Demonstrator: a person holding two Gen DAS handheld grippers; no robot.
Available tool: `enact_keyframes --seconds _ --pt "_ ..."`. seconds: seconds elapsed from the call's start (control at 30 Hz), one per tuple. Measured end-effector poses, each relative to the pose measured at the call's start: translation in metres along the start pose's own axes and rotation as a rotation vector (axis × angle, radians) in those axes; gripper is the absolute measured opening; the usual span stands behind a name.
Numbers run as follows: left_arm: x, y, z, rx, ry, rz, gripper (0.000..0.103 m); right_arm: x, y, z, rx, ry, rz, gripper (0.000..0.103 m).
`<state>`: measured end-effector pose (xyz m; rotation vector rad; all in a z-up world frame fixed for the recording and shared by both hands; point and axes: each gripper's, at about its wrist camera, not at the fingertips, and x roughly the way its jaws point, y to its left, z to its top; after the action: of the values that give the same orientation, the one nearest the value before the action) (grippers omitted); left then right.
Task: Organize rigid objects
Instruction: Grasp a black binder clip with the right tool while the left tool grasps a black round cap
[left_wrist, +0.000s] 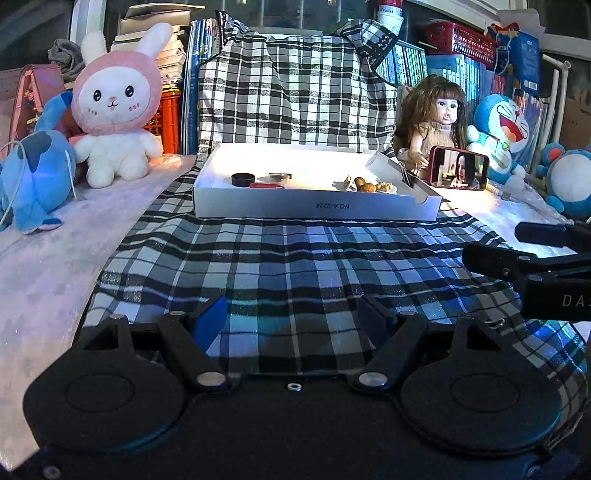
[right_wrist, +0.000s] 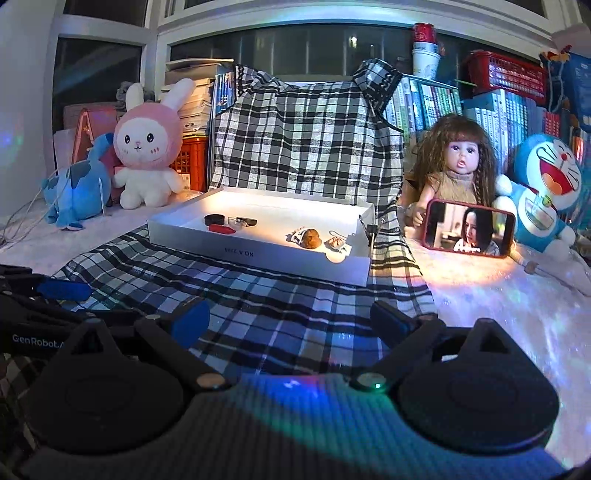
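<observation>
A shallow white box (left_wrist: 295, 208) (right_wrist: 258, 258) lies on a plaid cloth ahead of both grippers. Its left part holds a black round lid (left_wrist: 243, 179) (right_wrist: 215, 219), a red piece (left_wrist: 266, 185) (right_wrist: 221, 229) and a clear dish (left_wrist: 279, 178) (right_wrist: 238, 222). Its right part holds brown nut-like trinkets (left_wrist: 364, 184) (right_wrist: 310, 238) and a small pale ornament (left_wrist: 386, 187) (right_wrist: 335, 242). My left gripper (left_wrist: 291, 317) hovers open over the cloth, holding nothing. My right gripper (right_wrist: 291, 317) is open wide and holds nothing. It stands to the right of the left one.
Behind the box, plaid cloth drapes over a raised backing. A pink bunny plush (left_wrist: 116, 107) and a blue plush (left_wrist: 33, 177) sit at the left. A doll (left_wrist: 436, 118), a phone (left_wrist: 460, 168) showing video and a blue cat plush (left_wrist: 502, 125) are at the right, with books behind.
</observation>
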<state>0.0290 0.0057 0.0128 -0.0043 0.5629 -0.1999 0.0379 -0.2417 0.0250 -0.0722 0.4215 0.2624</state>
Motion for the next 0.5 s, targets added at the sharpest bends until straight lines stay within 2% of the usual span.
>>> enact_keyframes --seconds 0.23,0.5 --pt "-0.016 0.000 -0.010 -0.016 -0.006 -0.019 0.076 -0.018 0.002 -0.014 0.006 -0.003 -0.009 0.098" --pt "-0.033 -0.017 -0.020 0.018 -0.014 -0.073 0.075 -0.030 0.003 -0.033 0.010 0.024 -0.006 0.098"
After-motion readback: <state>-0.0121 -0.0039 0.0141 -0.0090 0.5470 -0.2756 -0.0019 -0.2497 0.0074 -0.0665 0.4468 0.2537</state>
